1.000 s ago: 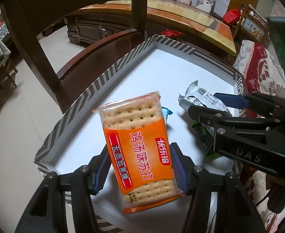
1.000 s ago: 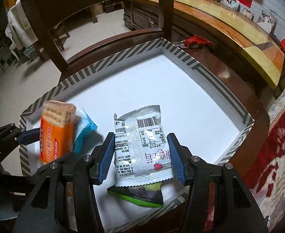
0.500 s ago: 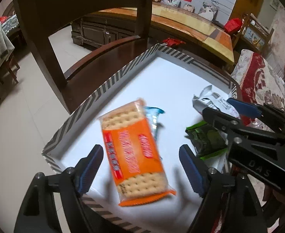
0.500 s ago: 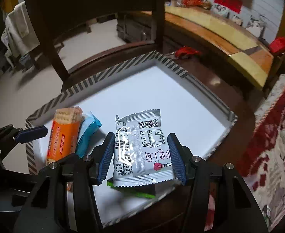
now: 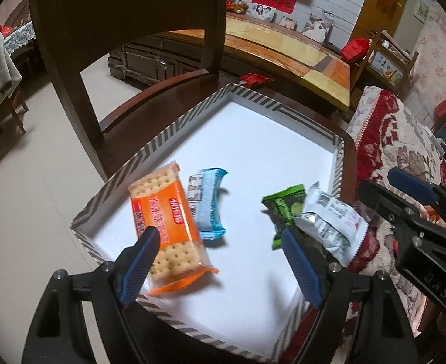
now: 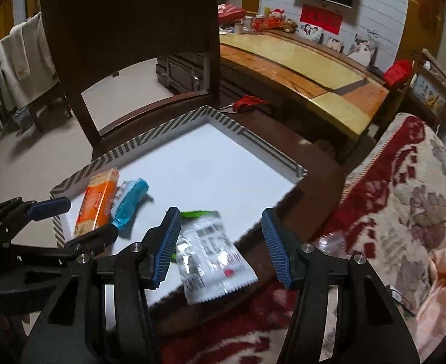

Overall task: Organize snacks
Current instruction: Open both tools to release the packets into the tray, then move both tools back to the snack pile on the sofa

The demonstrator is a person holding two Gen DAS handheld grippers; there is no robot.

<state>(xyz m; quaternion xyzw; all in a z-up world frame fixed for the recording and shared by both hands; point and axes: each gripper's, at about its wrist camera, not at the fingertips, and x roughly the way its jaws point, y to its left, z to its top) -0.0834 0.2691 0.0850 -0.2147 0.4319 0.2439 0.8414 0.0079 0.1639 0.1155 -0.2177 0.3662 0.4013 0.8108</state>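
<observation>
The left gripper (image 5: 223,261) stands wide apart with nothing pressed between its blue pads (image 5: 141,261); the orange cracker pack (image 5: 169,227) lies flat on the white floor of the striped-rim box (image 5: 150,154), just beyond the left pad and partly hidden by it. Touching the cracker pack's far side is a blue packet (image 5: 209,203). The right gripper (image 6: 223,247) is spread about halfway; the white packet (image 6: 213,257) sits in the gap between its pads, blurred, with clear space on the right side, and whether the left pad touches it I cannot tell. That white packet hangs over the box's near right edge, overlapping a green packet (image 5: 283,209) that lies inside the box. The box rests on a dark wooden chair (image 5: 125,45), beside a red floral cushion (image 6: 405,188).
</observation>
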